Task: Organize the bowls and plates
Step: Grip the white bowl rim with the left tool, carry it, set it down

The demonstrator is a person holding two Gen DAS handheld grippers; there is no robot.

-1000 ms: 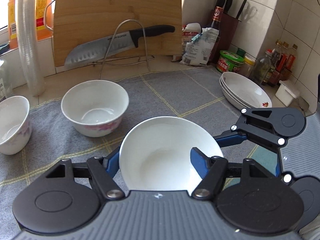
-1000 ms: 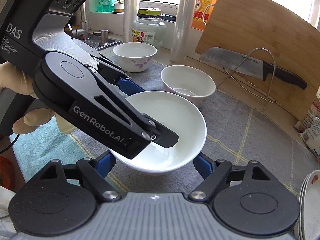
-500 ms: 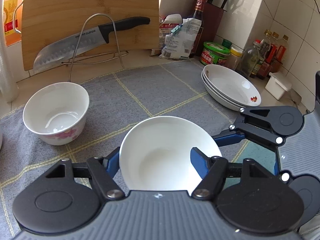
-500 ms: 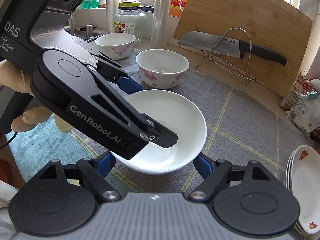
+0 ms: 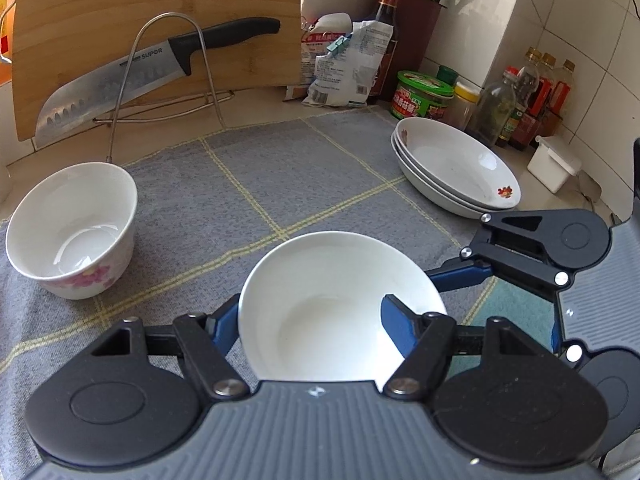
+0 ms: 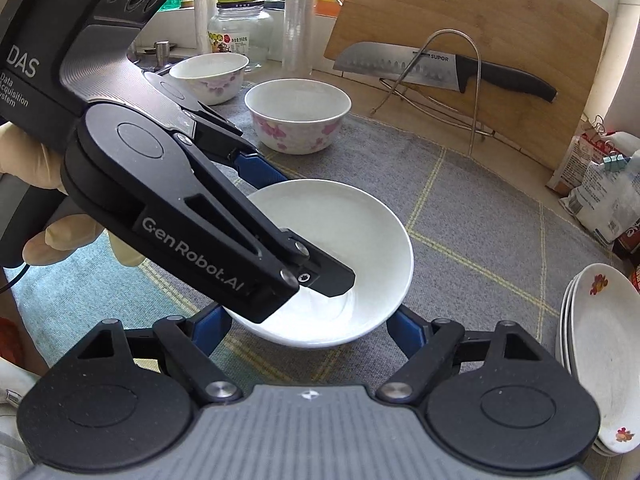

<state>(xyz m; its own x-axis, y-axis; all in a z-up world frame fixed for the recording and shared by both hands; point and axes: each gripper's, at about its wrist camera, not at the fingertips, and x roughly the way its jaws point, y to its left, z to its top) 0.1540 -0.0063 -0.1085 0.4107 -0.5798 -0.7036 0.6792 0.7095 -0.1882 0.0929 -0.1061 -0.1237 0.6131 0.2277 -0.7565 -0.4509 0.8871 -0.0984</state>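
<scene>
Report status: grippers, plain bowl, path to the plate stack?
Left gripper clamped on plain white bowl, one finger inside. Right gripper open, straddling it. Plate stack at right; grey mat between them bare.

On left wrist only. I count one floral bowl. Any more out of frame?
Observer: Yes. A second floral bowl sits behind the first bowl, farther from the right camera.
Operator: Is the right hand-held gripper on the dish?
Observer: The right hand-held gripper is open, with a finger on either side of the dish. I can't tell if they touch it.
Operator: Anything past the bowls?
Observer: A glass jar stands by the window.
</scene>
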